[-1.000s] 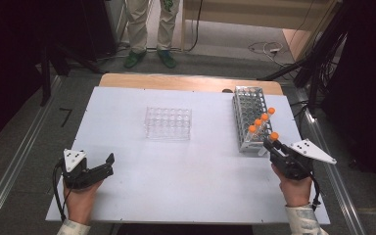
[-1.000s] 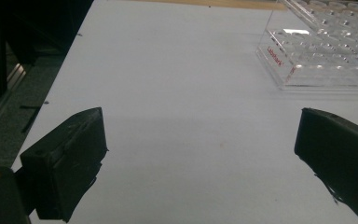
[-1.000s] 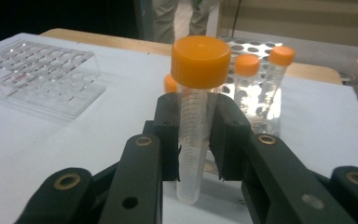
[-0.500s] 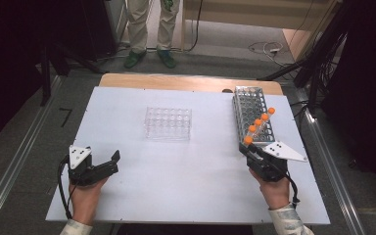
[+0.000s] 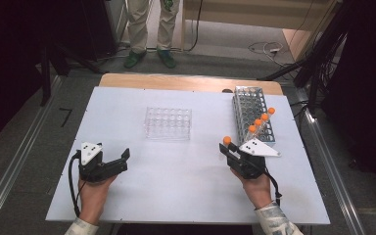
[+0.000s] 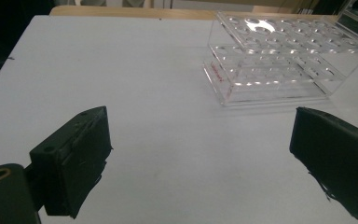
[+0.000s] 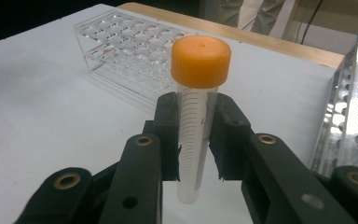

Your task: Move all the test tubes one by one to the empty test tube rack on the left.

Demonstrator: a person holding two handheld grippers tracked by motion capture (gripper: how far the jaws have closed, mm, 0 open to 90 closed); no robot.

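My right gripper (image 7: 195,135) is shut on a clear tube with an orange cap (image 7: 199,88), held upright above the white table. In the high view that tube (image 5: 227,142) sits at the tip of the right gripper (image 5: 229,149), left of the metal rack (image 5: 250,105), which holds three orange-capped tubes (image 5: 263,118). The empty clear plastic rack (image 5: 168,122) stands mid-table, and in the right gripper view this clear rack (image 7: 130,46) lies ahead to the left. My left gripper (image 5: 121,159) rests open near the front left, with the clear rack (image 6: 284,60) ahead of its wide-apart jaws.
The white table (image 5: 127,196) ends in a wooden strip (image 5: 176,82) at the far edge. A person's legs (image 5: 149,29) stand beyond the table. Cables (image 5: 264,49) lie on the floor at the back right. A metal rail (image 5: 333,176) runs along the right side.
My right gripper has carried the tube leftward, away from the metal rack toward the table's middle. The left gripper has shifted slightly to the right.
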